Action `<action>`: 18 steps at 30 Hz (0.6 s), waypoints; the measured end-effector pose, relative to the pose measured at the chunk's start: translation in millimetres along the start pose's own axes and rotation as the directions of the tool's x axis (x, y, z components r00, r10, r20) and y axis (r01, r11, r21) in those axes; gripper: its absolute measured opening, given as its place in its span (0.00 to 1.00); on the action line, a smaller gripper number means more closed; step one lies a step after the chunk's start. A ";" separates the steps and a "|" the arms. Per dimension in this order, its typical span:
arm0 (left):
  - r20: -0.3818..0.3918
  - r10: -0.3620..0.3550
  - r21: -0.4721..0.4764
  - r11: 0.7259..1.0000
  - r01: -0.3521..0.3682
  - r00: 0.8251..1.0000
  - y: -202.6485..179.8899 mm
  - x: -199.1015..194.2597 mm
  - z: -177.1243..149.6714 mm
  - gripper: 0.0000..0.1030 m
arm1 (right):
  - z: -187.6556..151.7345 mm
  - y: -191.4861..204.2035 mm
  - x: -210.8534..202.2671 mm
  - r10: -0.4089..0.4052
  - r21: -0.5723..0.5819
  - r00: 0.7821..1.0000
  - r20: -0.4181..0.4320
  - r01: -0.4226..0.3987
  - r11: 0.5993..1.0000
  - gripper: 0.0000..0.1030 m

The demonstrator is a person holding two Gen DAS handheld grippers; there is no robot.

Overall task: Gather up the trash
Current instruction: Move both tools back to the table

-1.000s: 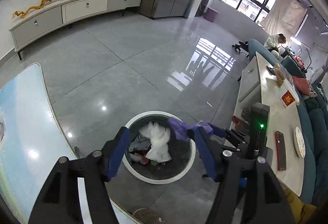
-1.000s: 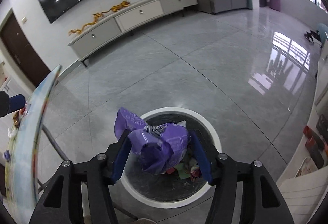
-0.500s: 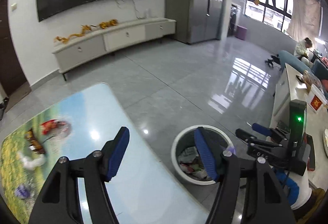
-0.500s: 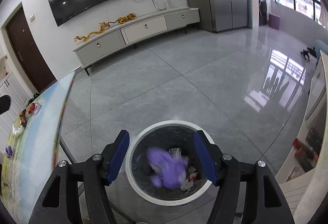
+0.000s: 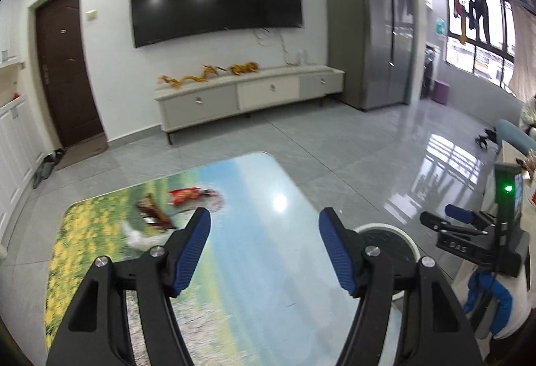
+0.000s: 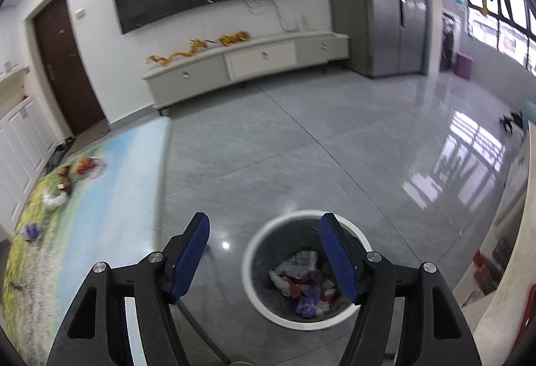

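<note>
Trash fills the bottom of the round white-rimmed bin in the lower middle of the right wrist view: crumpled white paper, red scraps and a purple wad lying low in the pile. A second ago that purple wrapper was pinched between the right gripper's blue pads directly over the bin; half a second ago it was dropping as a blur; now it rests inside, and the jaws stand wide with nothing between them.

The left gripper has swung away from the bin. A second ago its view looked straight down into the bin; now it faces the picture-printed table, and only a slice of the bin's rim shows behind its right finger at lower right. Its jaws are wide apart and empty, as they were before.

More litter sits at the table's far end, left of centre in the left wrist view: a red wrapper, a brown packet just below it, and a white crumpled piece nearer the camera. Motion blur softens all three, so the brown one may be a snack bar wrapper. In the right wrist view a small purple scrap lies on the table at the left edge.
</note>
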State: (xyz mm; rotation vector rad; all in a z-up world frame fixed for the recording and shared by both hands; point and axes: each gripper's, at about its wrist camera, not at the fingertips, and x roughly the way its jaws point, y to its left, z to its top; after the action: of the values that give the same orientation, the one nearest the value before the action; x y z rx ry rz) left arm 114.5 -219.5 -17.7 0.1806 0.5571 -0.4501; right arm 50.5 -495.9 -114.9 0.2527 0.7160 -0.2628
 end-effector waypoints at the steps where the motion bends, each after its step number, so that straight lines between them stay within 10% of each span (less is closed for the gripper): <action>1: 0.007 0.012 -0.007 1.000 -0.012 1.000 4.6 -4.6 -1.6 0.65 | 2.5 8.0 -6.1 0.012 -0.014 1.000 0.013 -0.012 1.000 0.65; 12: 0.087 0.189 -0.106 0.978 -0.180 0.978 72.2 -58.7 -25.7 0.76 | 16.4 101.8 -78.7 0.125 -0.163 0.973 0.194 -0.094 0.982 0.98; 18: 0.121 0.266 -0.174 0.954 -0.243 0.956 110.4 -88.7 -43.8 0.76 | 14.8 140.2 -107.0 0.172 -0.175 0.951 0.258 -0.129 0.976 1.00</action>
State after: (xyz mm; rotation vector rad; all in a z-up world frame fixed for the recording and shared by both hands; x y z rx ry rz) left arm 77.6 -76.9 -0.9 0.0661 0.4190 -0.1637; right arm 27.0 -353.3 -12.9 0.1176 0.4391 -0.0908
